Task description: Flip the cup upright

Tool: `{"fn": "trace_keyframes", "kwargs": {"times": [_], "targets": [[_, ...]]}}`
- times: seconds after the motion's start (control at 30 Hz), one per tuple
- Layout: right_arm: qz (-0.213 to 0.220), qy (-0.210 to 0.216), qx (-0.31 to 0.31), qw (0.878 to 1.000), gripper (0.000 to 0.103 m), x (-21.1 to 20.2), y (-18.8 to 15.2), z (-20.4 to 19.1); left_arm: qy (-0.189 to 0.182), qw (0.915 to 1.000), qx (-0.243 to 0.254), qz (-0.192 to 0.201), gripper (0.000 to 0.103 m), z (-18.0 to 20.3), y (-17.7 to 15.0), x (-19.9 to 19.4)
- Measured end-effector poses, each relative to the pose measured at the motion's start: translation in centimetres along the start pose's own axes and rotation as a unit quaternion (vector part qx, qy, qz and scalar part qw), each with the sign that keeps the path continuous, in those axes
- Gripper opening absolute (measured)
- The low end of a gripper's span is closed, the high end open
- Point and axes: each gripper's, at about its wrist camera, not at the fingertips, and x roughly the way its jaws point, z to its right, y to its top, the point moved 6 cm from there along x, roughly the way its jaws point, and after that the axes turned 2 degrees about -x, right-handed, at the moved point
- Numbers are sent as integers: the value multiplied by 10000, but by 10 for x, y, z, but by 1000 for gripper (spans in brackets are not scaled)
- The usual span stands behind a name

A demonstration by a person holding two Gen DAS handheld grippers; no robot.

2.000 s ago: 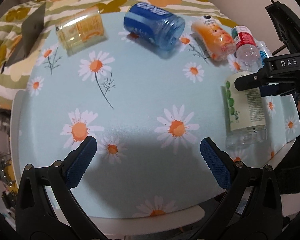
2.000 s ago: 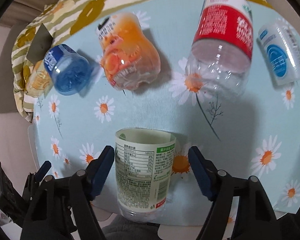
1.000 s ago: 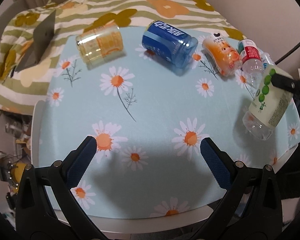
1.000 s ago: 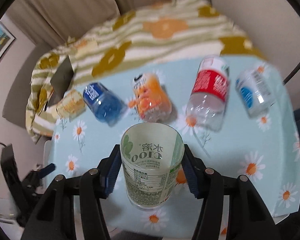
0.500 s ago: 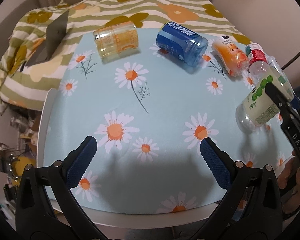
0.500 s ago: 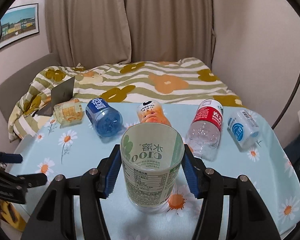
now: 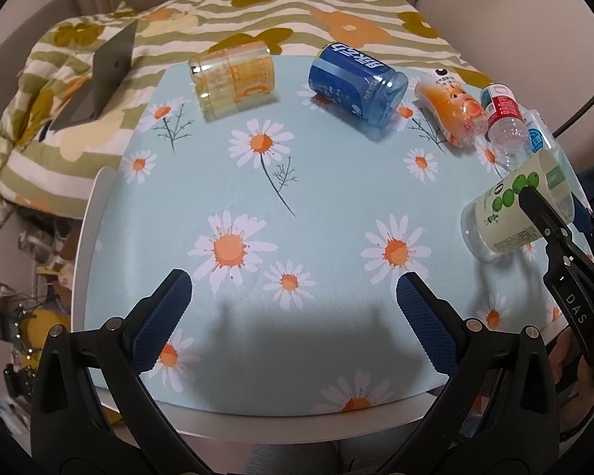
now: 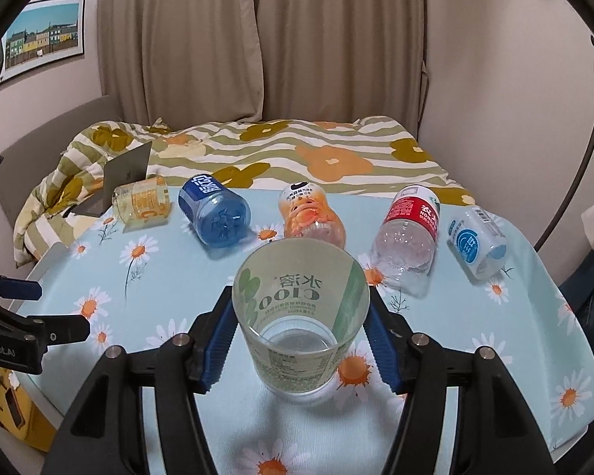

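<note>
My right gripper is shut on a pale green-labelled cup, open mouth up, its base on or just above the daisy tablecloth. In the left wrist view the same cup stands at the table's right edge between the right gripper's fingers. My left gripper is open and empty over the table's near edge. Several other cups lie on their sides at the back: yellow, blue, orange, red-labelled and blue-and-white.
The table has a white rim at left and front. Behind it lies a bed with a flowered striped blanket and a grey laptop. Curtains and a wall stand behind. Clutter sits on the floor at the left.
My right gripper closed on the lying green cup, lifted it and turned it mouth up, then lowered it to the table. My left gripper drew back and stayed open.
</note>
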Motion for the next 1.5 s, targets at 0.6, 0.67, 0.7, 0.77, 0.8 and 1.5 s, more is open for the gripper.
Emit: {"fn": "trace_keyframes", "kwargs": {"times": [0.6,0.67,0.7,0.77,0.8,1.5], "targets": [[-1,547,600,9967,103,-14,-5,26,345,9982,-345,361,103,15,-14,-36],[-42,536,508,9973,103,-24,0,30,385,9976,-373,442,103,20,-15,-48],[-51,524,460,9976,103,-29,2,32,386,9973,-387,492,103,23,-15,-56],[-120,499,349,9981,103,-47,10,39,367,9967,-391,617,103,32,-15,-76],[-169,489,318,9982,103,-56,14,43,369,9964,-381,664,103,35,-15,-84],[-960,-107,316,9948,103,-164,20,108,512,9899,-229,1304,103,78,-42,-188]]}}
